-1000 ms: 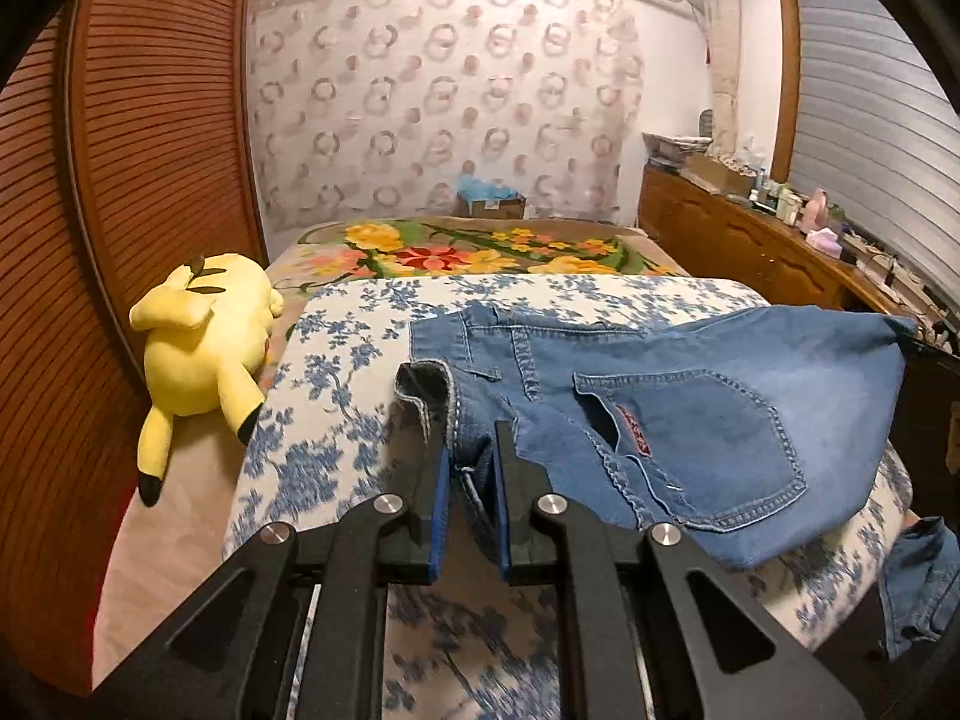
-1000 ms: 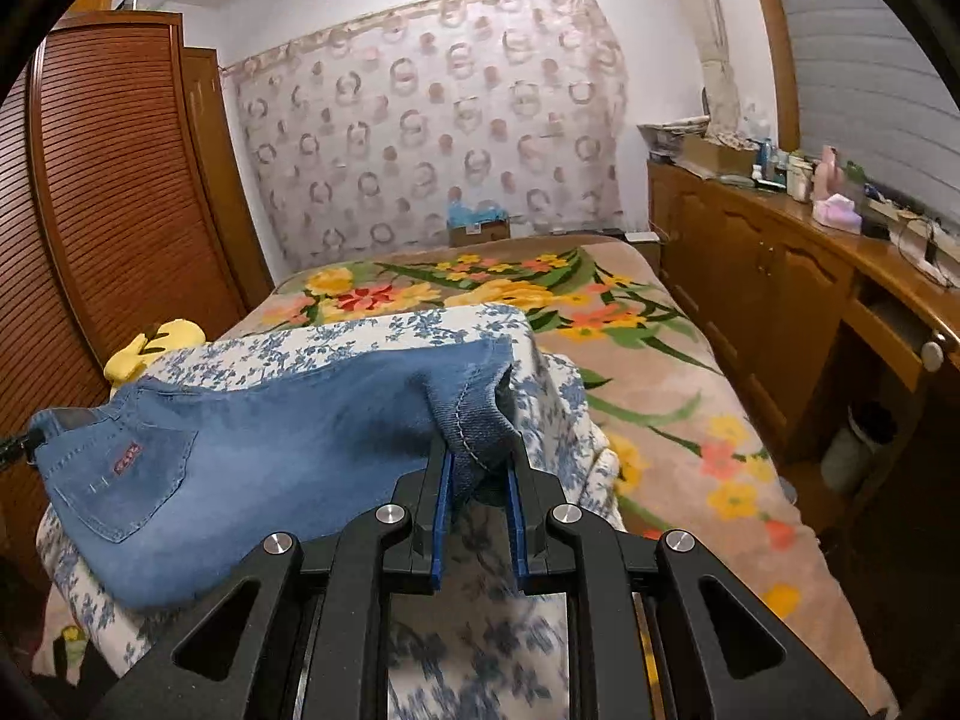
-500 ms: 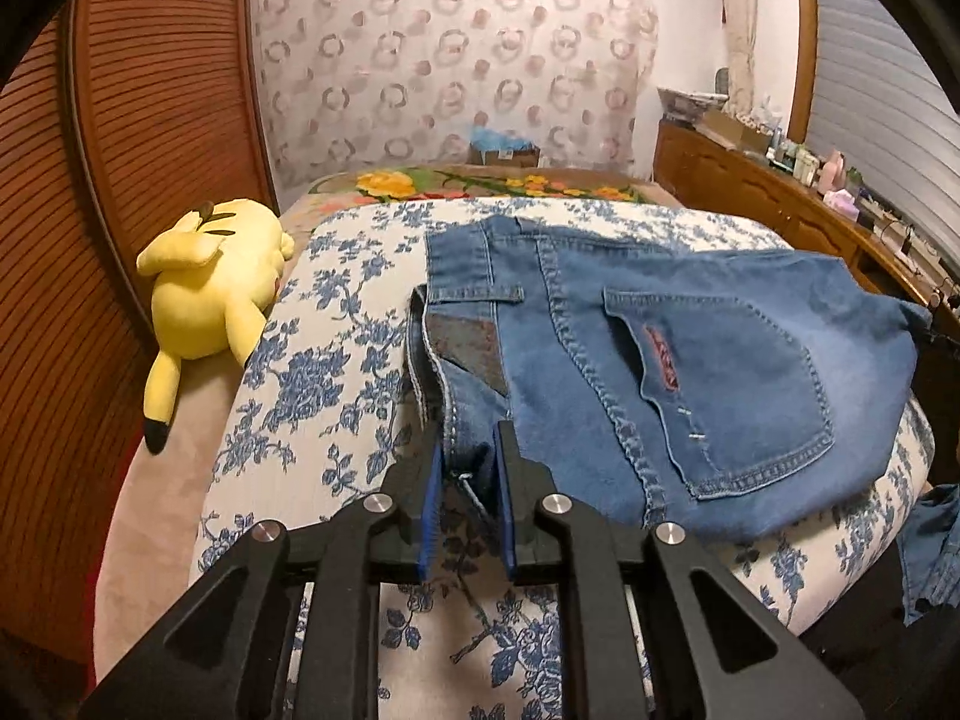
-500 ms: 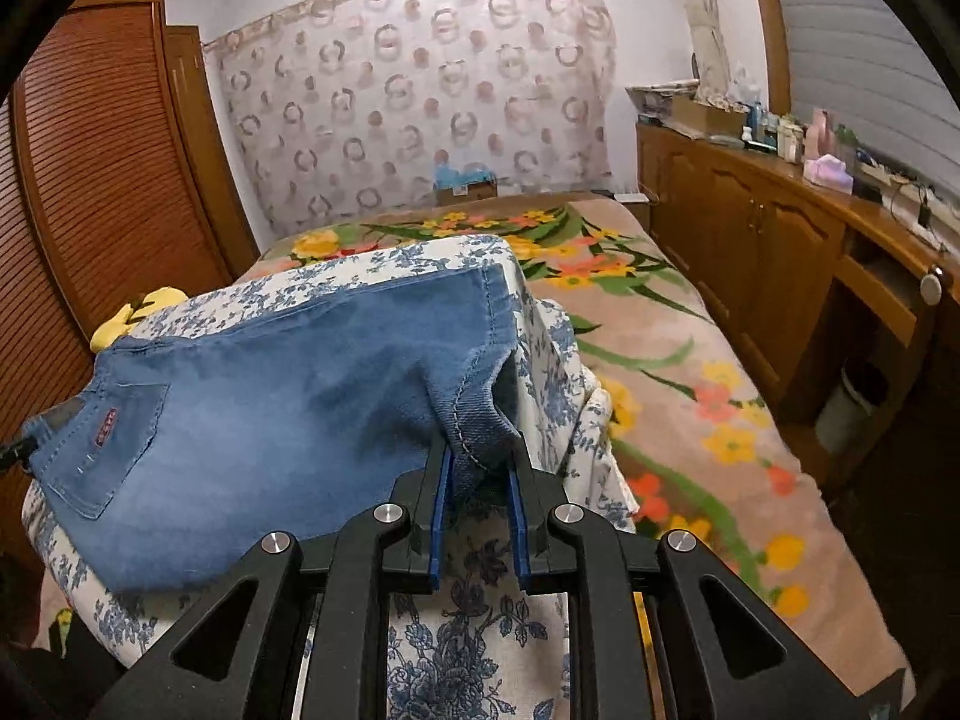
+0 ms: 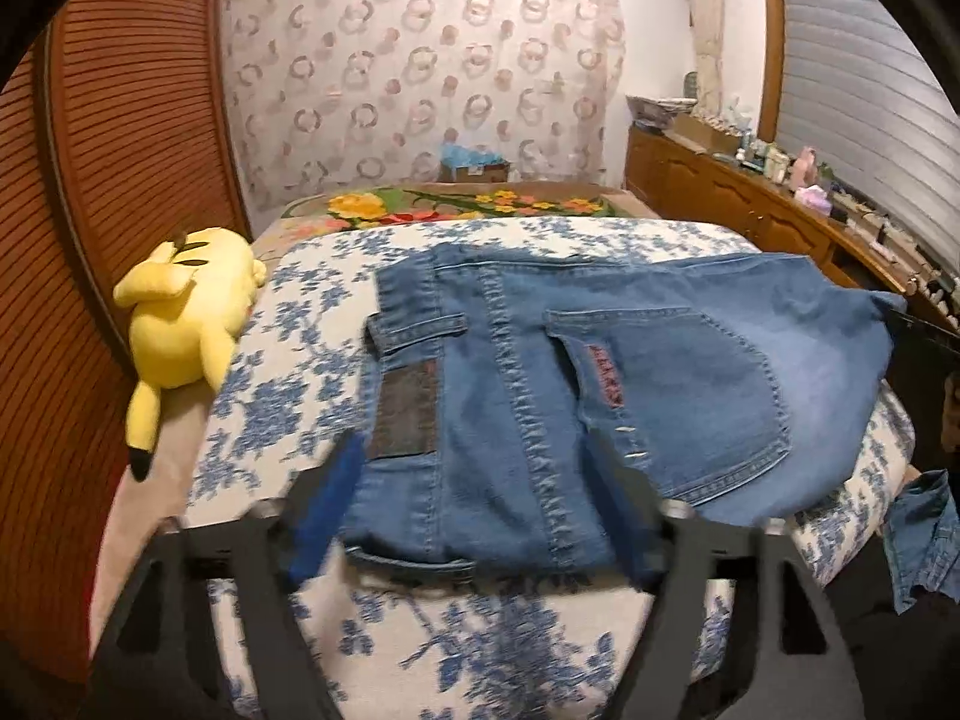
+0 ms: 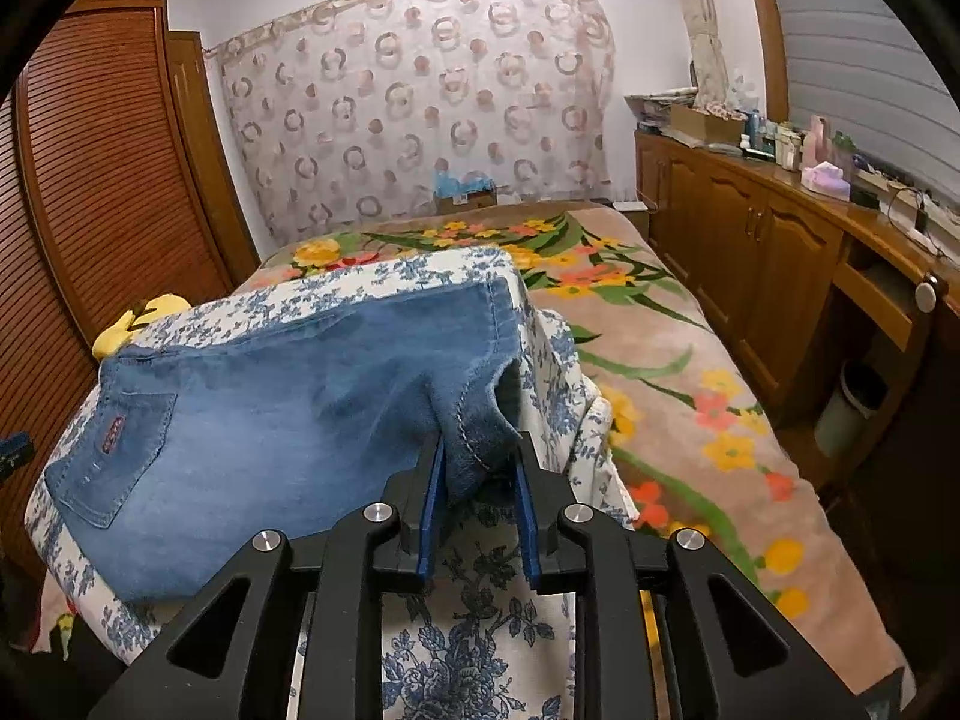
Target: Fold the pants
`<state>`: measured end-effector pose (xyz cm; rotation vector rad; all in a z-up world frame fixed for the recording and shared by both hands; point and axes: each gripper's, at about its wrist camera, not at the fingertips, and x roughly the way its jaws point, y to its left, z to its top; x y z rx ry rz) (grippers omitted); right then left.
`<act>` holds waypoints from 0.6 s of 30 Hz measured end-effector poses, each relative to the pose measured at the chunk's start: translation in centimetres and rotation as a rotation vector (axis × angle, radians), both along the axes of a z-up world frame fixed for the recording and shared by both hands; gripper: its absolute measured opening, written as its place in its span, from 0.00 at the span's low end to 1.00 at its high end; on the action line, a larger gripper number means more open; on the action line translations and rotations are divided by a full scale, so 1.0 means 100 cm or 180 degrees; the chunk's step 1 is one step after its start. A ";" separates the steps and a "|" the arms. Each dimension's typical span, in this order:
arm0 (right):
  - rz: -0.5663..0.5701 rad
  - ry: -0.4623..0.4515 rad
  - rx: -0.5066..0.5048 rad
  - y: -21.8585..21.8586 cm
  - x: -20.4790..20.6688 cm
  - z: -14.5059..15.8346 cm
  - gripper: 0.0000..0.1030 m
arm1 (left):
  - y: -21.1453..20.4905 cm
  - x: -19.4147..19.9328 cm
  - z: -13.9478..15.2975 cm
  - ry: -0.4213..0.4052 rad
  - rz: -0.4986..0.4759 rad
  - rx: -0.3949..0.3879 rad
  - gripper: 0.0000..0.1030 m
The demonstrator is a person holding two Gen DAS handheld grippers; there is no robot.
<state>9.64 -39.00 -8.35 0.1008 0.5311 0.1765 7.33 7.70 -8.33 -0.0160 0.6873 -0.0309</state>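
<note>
The folded blue denim pants (image 5: 576, 396) lie flat on the blue-and-white floral cloth (image 5: 288, 396) that covers a raised surface on the bed, back pocket up, waistband toward the left. The black left gripper (image 5: 474, 504) with blue pads is spread wide, its fingers standing to either side of the near waistband corner and gripping nothing; motion blur smears both fingers, so I cannot tell whether they touch the denim. The black right gripper (image 6: 477, 480) has its fingers partly parted around a bunched hem corner of the pants (image 6: 288, 414); the fabric sits between the blue pads, and I cannot tell whether they still pinch it. On the right, the pants reach the cloth's edge, where it drops to the flowered beige bedspread (image 6: 690, 396). A yellow plush toy (image 5: 186, 318) lies just beside the cloth's left edge, against the slatted brown wardrobe door (image 5: 132, 138). A wooden cabinet run (image 6: 762, 252) borders the bed's right side. A loose scrap of denim (image 5: 924, 540) is cut off at the left view's right edge.
</note>
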 end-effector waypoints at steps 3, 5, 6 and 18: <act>0.0001 -0.0036 0.0003 -0.001 -0.005 -0.001 0.24 | -0.008 0.005 -0.001 0.0013 -0.0064 -0.0047 0.78; 0.0005 -0.0057 -0.0002 -0.001 -0.007 -0.001 0.24 | -0.013 0.008 -0.002 0.0006 -0.0088 -0.0059 0.78; 0.0002 -0.0072 -0.0004 -0.001 -0.007 0.000 0.24 | -0.016 0.009 -0.002 0.0006 -0.0104 -0.0069 0.78; 0.0120 -0.0002 -0.0136 0.005 -0.003 -0.009 0.09 | -0.037 0.011 -0.007 0.0046 -0.0246 -0.0104 0.78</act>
